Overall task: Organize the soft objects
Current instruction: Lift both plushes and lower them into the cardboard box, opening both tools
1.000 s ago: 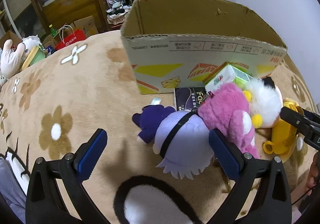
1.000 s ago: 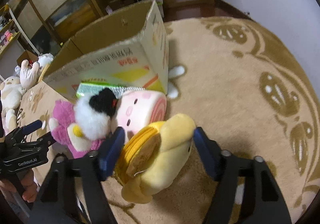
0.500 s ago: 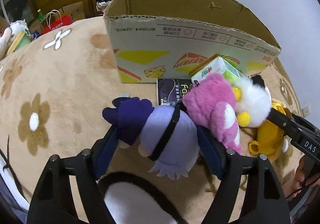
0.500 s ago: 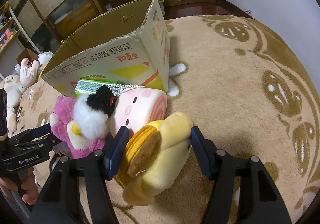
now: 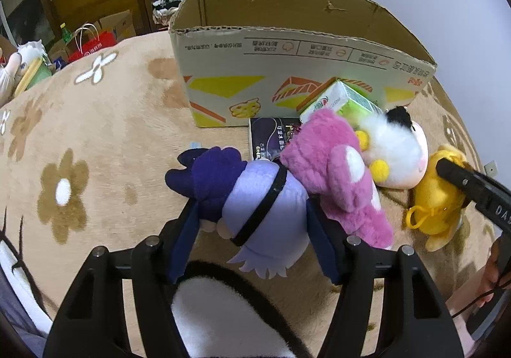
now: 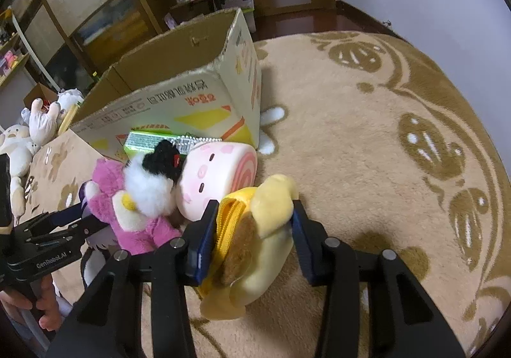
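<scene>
**Both grippers clamped on plush**

Left wrist: left gripper (image 5: 252, 223) squeezes the purple plush (image 5: 255, 198) around its soft, light body, on the rug (image 5: 95, 134) before the cardboard box (image 5: 287, 70).

Right wrist: right gripper (image 6: 252, 236) pinches the yellow plush (image 6: 255, 239); squashy, hold mid-body.

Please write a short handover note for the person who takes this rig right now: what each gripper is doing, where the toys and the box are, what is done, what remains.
Left gripper: shut on the lavender plush, low over the carpet.
Right gripper: shut on the yellow plush, also low over the carpet.
Cardboard box: open, just behind the pile; its bottom is not visible.
Still lying in front of the box: pink plush, white plush, pink roll plush. A green carton and a dark packet lie among them.
Done: both toys gripped. Left: probably drop both into the box, then take the others.
</scene>
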The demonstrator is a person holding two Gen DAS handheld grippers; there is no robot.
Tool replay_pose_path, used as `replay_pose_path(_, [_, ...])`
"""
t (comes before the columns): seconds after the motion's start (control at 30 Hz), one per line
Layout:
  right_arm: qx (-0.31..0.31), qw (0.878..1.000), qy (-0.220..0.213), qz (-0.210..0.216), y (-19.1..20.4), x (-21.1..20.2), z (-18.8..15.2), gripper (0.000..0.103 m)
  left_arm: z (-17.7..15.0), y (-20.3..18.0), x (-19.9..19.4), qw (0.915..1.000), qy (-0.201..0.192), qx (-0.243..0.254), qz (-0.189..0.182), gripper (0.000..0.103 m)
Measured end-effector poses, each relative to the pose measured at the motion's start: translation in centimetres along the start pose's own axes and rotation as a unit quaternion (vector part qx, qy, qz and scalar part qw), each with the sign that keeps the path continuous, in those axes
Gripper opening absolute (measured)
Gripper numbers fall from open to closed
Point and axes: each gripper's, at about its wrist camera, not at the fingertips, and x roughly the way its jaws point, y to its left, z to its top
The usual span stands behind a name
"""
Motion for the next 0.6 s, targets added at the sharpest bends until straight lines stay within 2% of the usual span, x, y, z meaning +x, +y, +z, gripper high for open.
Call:
replay_pose_path(0.3, [-0.02,0.997,-0.072,0.0,1.0,-3.1,0.0,0.044,-0.7,0.2,-2.6,0.9992,-0.034,0.005,0.022,0.064])
replay_pose_path(0.5, [-0.03,0.99,-0.141,0.007,1.6,-6.0,0.0,0.044,-0.7,0.1,-6.8,0.9936,-0.104,0.018,0.04,0.064])
replay_pose_path(0.6, [-0.041,0.984,-0.171,0.013,2.1,-7.5,0.3,0.044,-0.6,-0.1,-9.1,0.9872,-0.149,0.025,0.051,0.064])
